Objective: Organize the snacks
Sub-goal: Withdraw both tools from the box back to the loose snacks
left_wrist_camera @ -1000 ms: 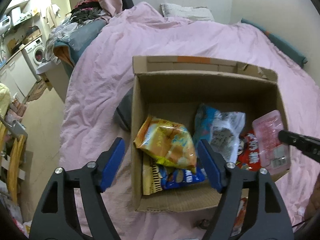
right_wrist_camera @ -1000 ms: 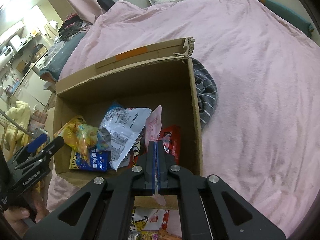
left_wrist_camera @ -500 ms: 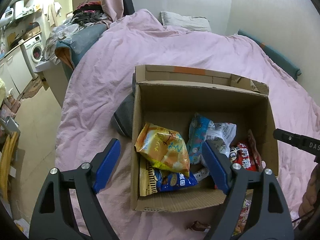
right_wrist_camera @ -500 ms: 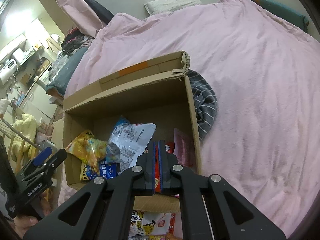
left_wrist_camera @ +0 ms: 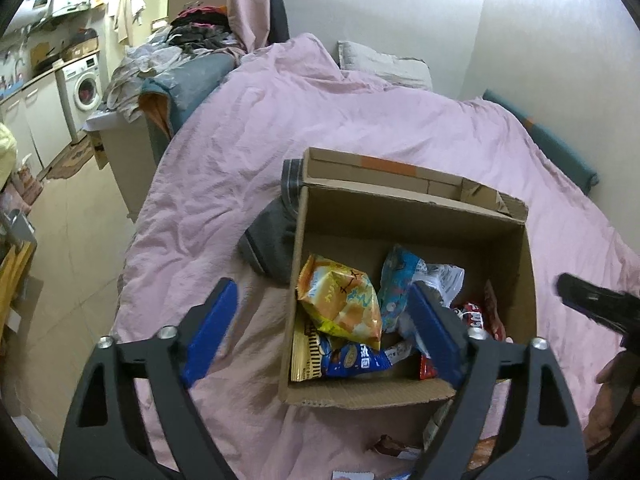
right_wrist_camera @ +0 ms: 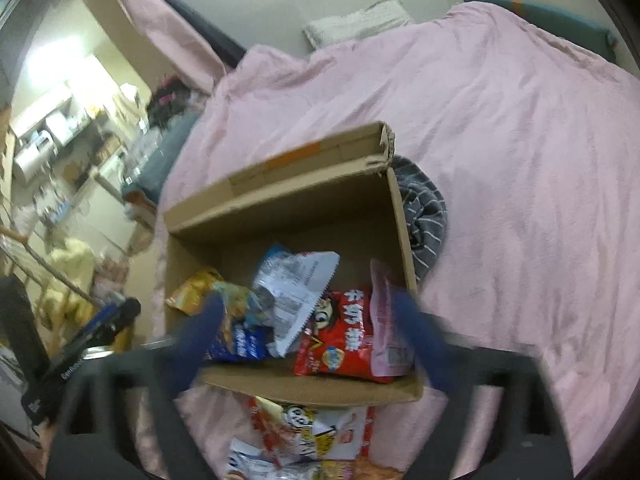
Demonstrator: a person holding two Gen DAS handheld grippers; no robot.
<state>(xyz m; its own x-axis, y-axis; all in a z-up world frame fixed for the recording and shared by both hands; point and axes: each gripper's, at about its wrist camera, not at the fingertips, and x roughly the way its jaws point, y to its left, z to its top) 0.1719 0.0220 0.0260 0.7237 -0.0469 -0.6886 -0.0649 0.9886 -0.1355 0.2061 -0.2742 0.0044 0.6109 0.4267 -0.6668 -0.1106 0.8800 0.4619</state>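
Both tongs stand apart with nothing between the pads: the left tongs (left_wrist_camera: 316, 328) hang above the near left corner of the cardboard box (left_wrist_camera: 404, 398), and the right tongs (right_wrist_camera: 308, 340), blurred in their own view, have just been opening above the box's near right part, as have the left. On the pink duvet (left_wrist_camera: 360, 120) of the bed rests the box, open at the top, its long axis running left to right across both views. Inside, a pink packet (right_wrist_camera: 384, 320) stands on edge against the right wall, long axis running from the near wall toward the far wall, free of the pads. Beside it lies a red packet (right_wrist_camera: 340, 336), then a white and blue bag (right_wrist_camera: 296, 280) tilted with its serrated end toward the near wall, and at the left an orange bag (left_wrist_camera: 340, 304) lying over a dark blue packet (left_wrist_camera: 352, 360). More packets (right_wrist_camera: 304, 428) lie on the duvet just in front of the box
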